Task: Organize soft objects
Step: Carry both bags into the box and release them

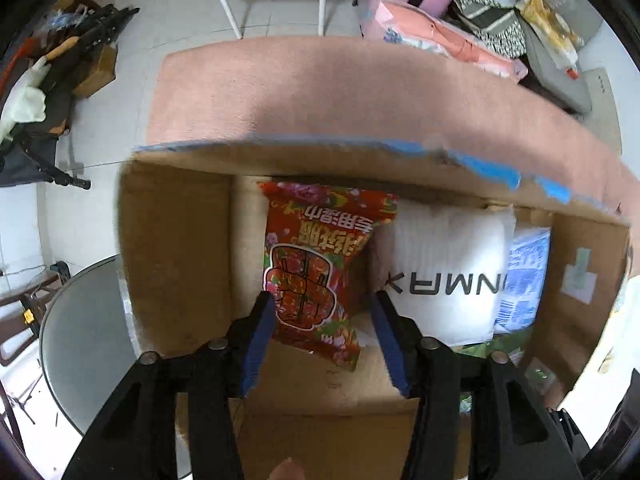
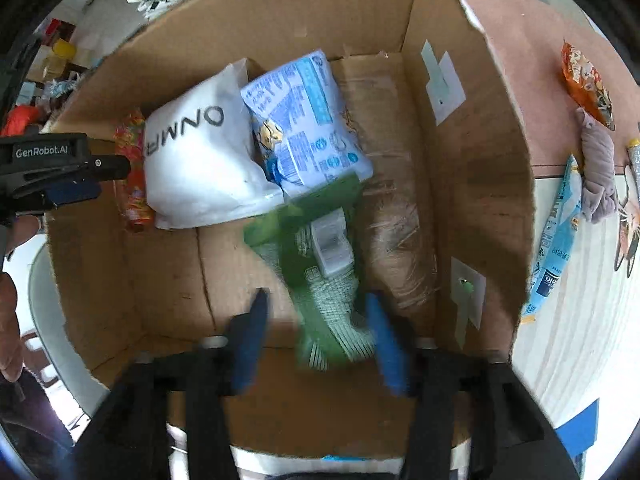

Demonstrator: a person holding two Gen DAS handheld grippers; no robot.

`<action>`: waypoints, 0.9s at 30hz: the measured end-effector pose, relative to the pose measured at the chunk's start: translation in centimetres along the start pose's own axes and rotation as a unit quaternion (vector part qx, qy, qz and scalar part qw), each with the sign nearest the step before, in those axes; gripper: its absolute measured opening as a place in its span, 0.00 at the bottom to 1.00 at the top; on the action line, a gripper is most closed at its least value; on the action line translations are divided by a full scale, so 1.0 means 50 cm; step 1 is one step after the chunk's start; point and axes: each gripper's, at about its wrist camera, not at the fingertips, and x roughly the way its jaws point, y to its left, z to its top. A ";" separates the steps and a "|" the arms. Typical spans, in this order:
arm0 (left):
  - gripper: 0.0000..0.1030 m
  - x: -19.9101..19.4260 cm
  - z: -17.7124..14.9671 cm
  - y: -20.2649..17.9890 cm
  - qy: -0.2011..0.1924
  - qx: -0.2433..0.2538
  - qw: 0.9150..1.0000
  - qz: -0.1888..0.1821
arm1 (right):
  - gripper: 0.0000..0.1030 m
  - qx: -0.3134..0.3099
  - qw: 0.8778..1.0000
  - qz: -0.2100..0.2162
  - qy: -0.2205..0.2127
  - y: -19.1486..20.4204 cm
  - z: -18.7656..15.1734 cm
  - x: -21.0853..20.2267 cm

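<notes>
Soft packets gathered in an open cardboard box on the desk.

The box walls are seen standing high on all sides, with bare floor left along the near wall. The left tool is held with jaws apart over the box's left end, the red floral packet lying between its tips and beyond. The right tool is spread wide, the blurred green packet lying between its fingers; contact cannot be told. A white pillow pack and blue packet lie against the far wall.

"ONM…" on white pillow; "GenRobot.AI" on left tongs.
</notes>
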 end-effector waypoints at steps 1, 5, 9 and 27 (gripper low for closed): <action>0.52 -0.010 -0.003 0.003 -0.005 0.000 1.000 -0.001 | 0.66 0.001 1.000 0.002 -0.003 -0.006 0.000 -0.010; 0.58 -0.054 -0.035 0.012 -0.034 0.006 0.999 0.008 | 0.70 -0.004 1.000 -0.006 -0.015 -0.005 -0.011 -0.040; 0.60 -0.100 -0.097 0.026 -0.070 0.010 0.998 0.004 | 0.80 -0.020 0.999 -0.014 -0.039 -0.004 -0.035 -0.083; 0.97 -0.232 -0.383 0.023 -0.198 0.023 0.980 0.012 | 1.00 -0.079 0.983 -0.030 -0.162 -0.045 -0.175 -0.286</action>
